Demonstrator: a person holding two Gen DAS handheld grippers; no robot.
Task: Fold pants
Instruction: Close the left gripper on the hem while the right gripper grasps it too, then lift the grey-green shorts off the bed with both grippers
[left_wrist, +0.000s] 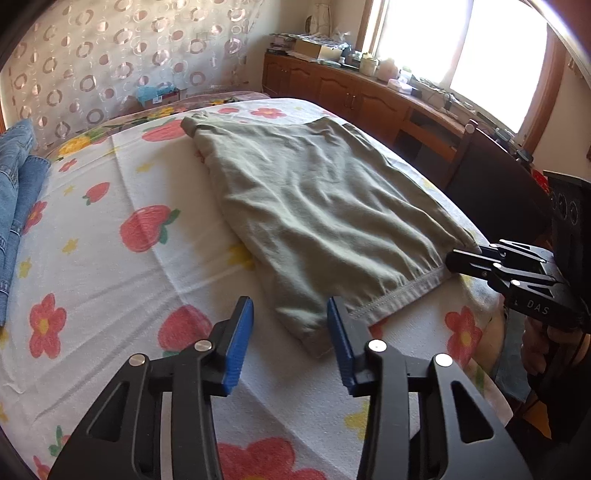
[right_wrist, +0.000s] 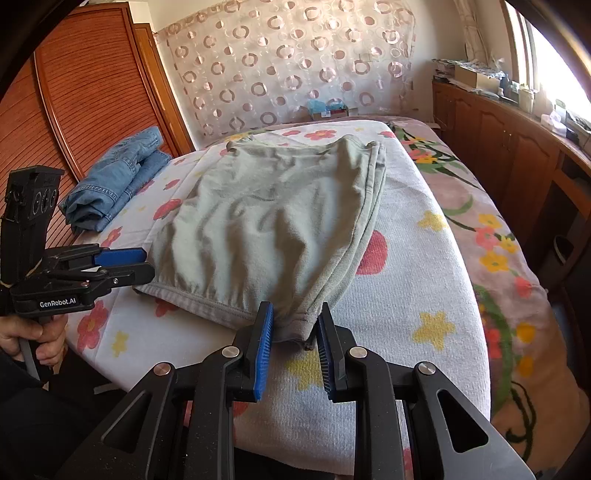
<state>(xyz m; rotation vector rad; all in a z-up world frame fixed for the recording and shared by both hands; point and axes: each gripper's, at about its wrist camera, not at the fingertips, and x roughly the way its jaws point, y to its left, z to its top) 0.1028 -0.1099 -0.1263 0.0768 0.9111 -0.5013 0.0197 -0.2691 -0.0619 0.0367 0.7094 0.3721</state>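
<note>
Sunlit bed (left_wrist: 110, 280): your green pants (left_wrist: 314, 206) lie folded toward its near edge. Your right gripper (right_wrist: 293, 345) pinches their near right corner; your left gripper (left_wrist: 290, 339) straddles the near left corner, seemingly not yet clamping.

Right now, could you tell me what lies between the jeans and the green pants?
Between jeans and pants, only bare flowered sheet; right wrist view shows it.
</note>
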